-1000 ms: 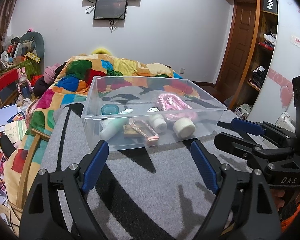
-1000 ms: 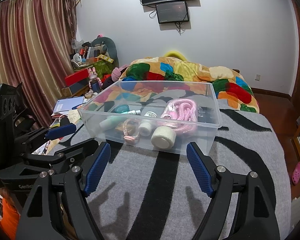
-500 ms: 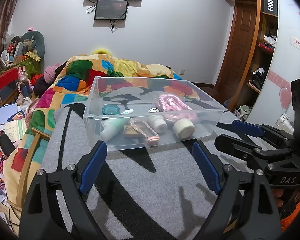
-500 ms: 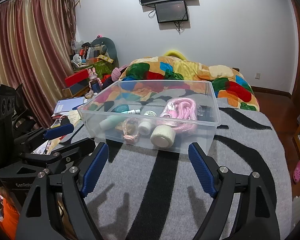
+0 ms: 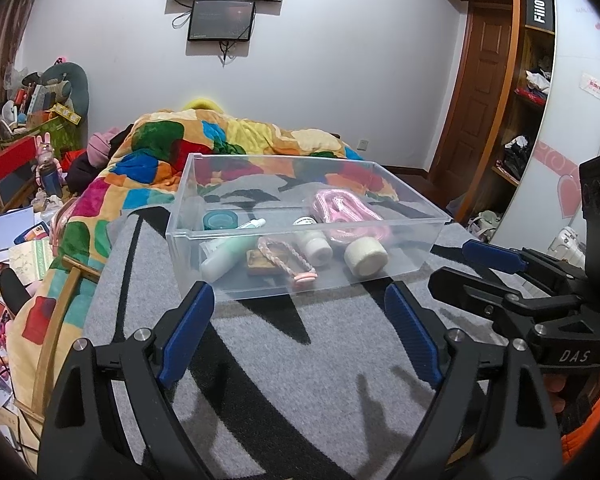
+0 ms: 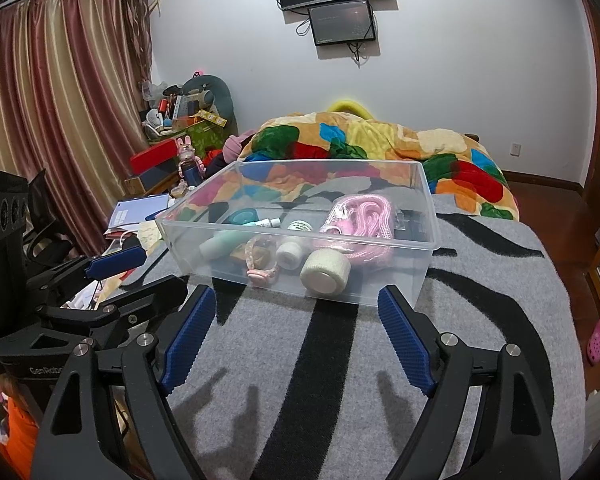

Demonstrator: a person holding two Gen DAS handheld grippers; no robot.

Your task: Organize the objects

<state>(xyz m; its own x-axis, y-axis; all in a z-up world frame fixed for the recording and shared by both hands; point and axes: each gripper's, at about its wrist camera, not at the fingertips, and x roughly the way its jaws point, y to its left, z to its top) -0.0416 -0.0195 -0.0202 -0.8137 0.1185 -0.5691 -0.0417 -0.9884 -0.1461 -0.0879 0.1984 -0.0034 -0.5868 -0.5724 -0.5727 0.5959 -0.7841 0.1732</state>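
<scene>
A: Where's the bin (image 5: 300, 276)?
B: On the blanket (image 5: 300, 380), quilt (image 5: 228, 140) behind it.
A: Inside the bin?
B: Bandage roll (image 5: 366, 258) at the near wall, rope bundle (image 5: 346, 216) behind the roll, small bottle (image 5: 315, 242) just left of the roll, tube (image 5: 224, 252) farther left.

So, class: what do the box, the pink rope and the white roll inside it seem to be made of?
Box: clear, glossy rigid plastic; the blanket shows through its walls.
Pink rope: braided cord, probably cotton or nylon, with a matte woven texture.
White roll: likely cloth tape or bandage, with a soft matte wrap.
</scene>
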